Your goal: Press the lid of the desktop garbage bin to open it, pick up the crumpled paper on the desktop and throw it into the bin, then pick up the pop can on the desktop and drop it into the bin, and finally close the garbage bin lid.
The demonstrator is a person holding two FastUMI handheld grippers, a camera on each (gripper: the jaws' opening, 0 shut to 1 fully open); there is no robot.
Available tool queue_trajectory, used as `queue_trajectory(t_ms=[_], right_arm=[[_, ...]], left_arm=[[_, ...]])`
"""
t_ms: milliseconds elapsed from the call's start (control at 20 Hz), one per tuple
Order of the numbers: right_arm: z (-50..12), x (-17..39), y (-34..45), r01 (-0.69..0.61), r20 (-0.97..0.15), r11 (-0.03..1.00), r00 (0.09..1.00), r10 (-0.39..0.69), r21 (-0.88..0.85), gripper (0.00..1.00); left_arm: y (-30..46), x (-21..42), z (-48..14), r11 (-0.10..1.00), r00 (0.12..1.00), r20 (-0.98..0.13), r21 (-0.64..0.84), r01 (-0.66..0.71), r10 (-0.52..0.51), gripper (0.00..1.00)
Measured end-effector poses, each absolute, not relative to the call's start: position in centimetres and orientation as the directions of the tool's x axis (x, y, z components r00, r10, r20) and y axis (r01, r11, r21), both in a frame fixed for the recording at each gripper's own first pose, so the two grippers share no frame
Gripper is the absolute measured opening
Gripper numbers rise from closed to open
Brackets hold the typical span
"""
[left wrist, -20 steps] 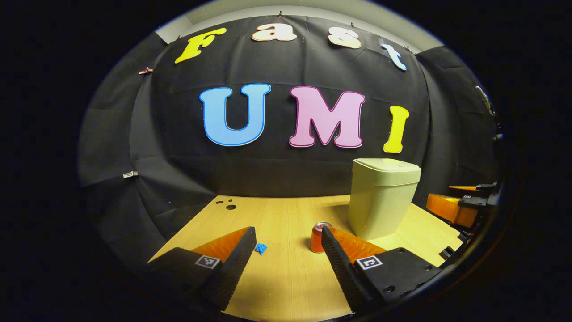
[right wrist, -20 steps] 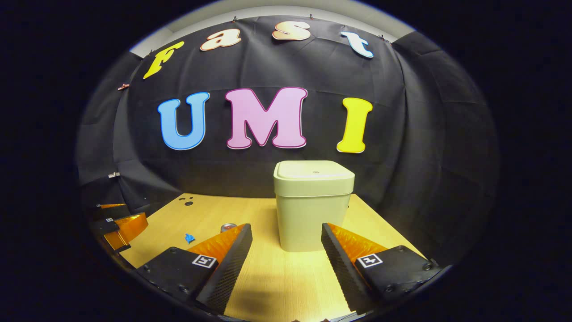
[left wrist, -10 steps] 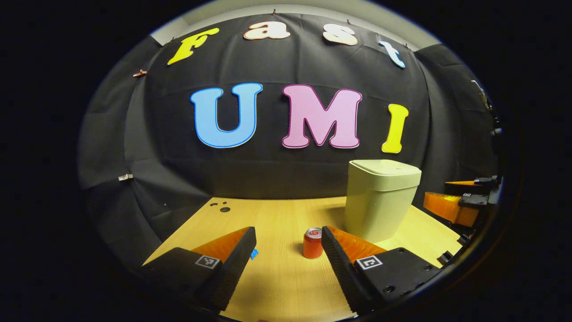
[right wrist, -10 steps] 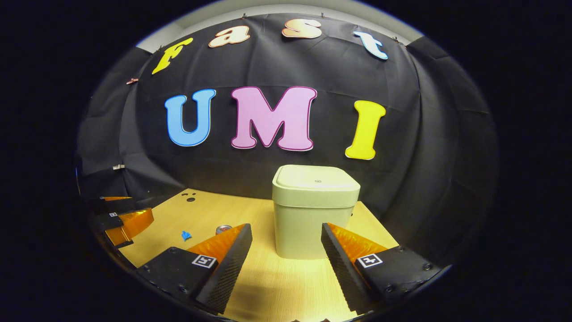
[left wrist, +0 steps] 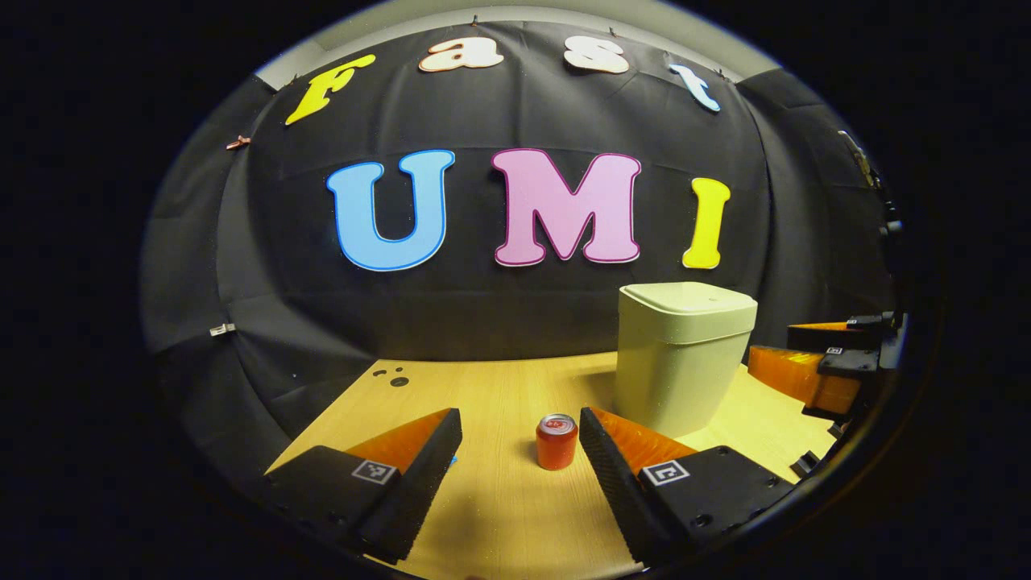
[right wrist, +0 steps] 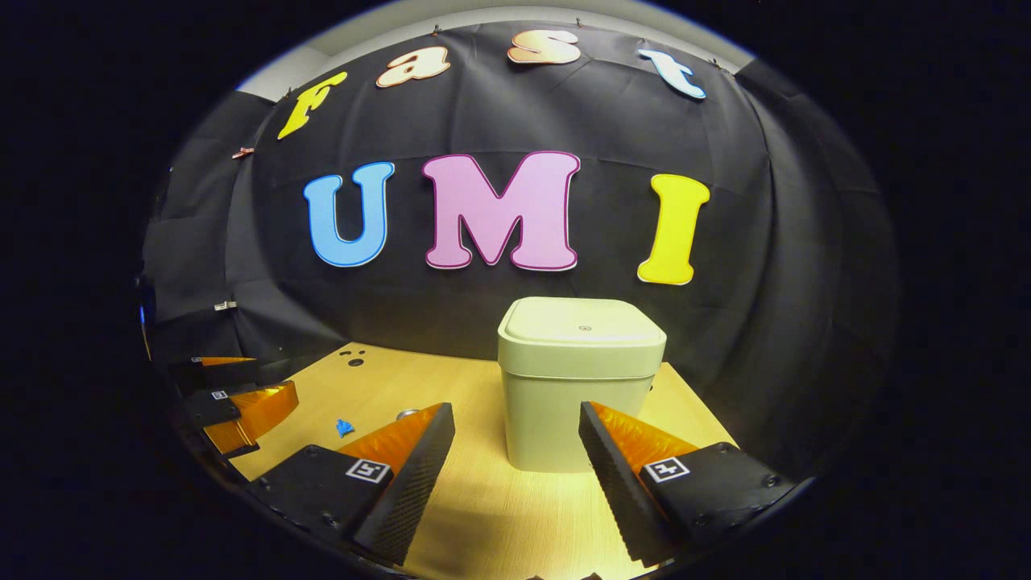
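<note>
The pale green bin (left wrist: 681, 366) stands on the wooden table with its lid (left wrist: 689, 298) down. A red pop can (left wrist: 556, 441) stands upright just ahead of my left gripper (left wrist: 519, 419), which is open and empty, the can close to its right finger. In the right gripper view the bin (right wrist: 576, 403) is straight ahead, lid (right wrist: 581, 322) closed. My right gripper (right wrist: 517, 415) is open, short of the bin and holding nothing. A small blue crumpled paper (right wrist: 345, 427) lies on the table to the left. The can's top (right wrist: 408, 413) peeks over the left finger.
The wooden table (left wrist: 499, 515) ends at the black cloth wall behind the bin. A few dark holes (left wrist: 395, 377) mark its far left corner. The other gripper shows at the right edge (left wrist: 813, 374) of the left gripper view, and at the left edge (right wrist: 242, 399) of the right gripper view.
The left gripper has shifted, so the can now sits nearer the middle of its gap and the blue paper has slid behind its left finger. The right gripper has come closer to the bin.
</note>
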State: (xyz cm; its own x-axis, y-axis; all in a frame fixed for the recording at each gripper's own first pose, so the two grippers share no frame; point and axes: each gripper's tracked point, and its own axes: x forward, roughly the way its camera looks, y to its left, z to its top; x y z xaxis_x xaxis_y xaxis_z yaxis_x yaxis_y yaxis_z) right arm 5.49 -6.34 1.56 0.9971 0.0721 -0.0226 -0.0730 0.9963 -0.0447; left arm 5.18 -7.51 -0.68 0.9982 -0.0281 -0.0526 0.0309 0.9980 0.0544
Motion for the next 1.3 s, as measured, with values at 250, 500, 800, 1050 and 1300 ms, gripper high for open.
queue_trajectory(t_ms=[250, 500, 800, 1050, 1300], right_arm=[[1.8, 5.5, -6.1, -0.1, -0.019, 0.994, 0.995, 0.099, -0.038, 0.96], [2.3, 5.7, -6.0, -0.111, -0.005, 0.992, 0.994, 0.111, -0.063, 0.6], [1.8, 6.8, -6.4, -0.111, -0.041, 0.993, 0.993, 0.11, -0.037, 0.26], [1.9, 7.3, -6.7, -0.103, -0.035, 0.993, 0.994, 0.101, -0.059, 0.11], [1.1, 7.5, -5.6, -0.153, -0.076, 0.988, 0.986, 0.151, -0.024, 0.05]], left_arm=[[-8.4, 5.1, -0.9, 0.998, 0.997, -0.059, 0.049, 0.042, -0.039, 0.95], [-8.2, 4.9, -0.8, 0.998, 0.998, -0.059, 0.049, 0.035, -0.032, 0.95], [-7.2, 4.8, -1.0, 0.999, 0.998, -0.065, 0.035, 0.007, -0.005, 0.95], [-6.6, 5.0, -1.0, 0.999, 0.998, -0.067, 0.035, -0.001, 0.003, 0.95], [-6.2, 5.2, -1.2, 0.999, 0.998, -0.069, 0.036, -0.004, 0.006, 0.95]])
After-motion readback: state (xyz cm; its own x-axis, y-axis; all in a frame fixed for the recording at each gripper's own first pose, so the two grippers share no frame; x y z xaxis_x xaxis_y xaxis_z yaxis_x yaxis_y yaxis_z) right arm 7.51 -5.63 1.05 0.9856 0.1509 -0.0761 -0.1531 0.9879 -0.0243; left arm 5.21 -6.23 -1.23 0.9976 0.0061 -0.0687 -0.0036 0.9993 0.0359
